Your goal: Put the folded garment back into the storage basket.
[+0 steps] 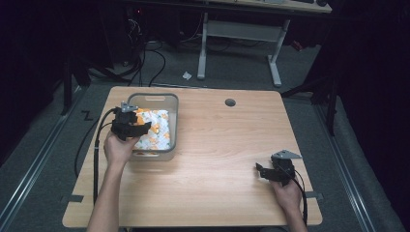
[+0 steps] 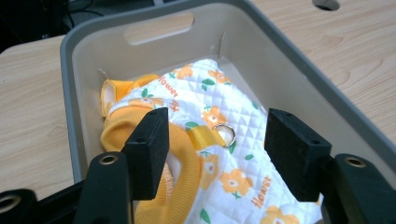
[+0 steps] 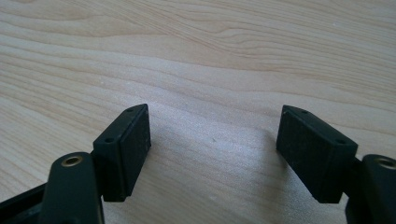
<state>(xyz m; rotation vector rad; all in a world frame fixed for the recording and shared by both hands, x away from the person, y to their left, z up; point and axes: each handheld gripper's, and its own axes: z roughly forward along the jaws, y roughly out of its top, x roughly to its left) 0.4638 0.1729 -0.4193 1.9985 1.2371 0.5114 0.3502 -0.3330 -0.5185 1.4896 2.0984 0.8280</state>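
Nearest the person, the right tongs (image 1: 265, 172) are being held low over the bare desk (image 1: 217, 159), jaws spread wide with nothing between them, well apart from the work. Farther in and to the left, the left tongs (image 1: 145, 128) are being held over the grey bin (image 2: 303, 70), jaws also wide and empty, straddling the garment (image 2: 219, 140) without yet being closed on it. The garment, quilted white cloth printed with orange flowers and edged in an orange ribbed cuff (image 2: 180, 154), is lying bunched inside the bin, with a small metal ring (image 2: 225, 135) on an orange loop sitting between the jaws. Several slips are being risked here, as a judgement: if the jaws are being closed too shallowly, only a thin fold of the slick quilting is likely to be pinched and pulled free; if the ring is being caught instead of cloth, the hold may twist or slide off; and if the garment is being lifted while snagged on the bin wall, the light bin may be dragged or tipped along the desk, since it is not being steadied by the right tongs.
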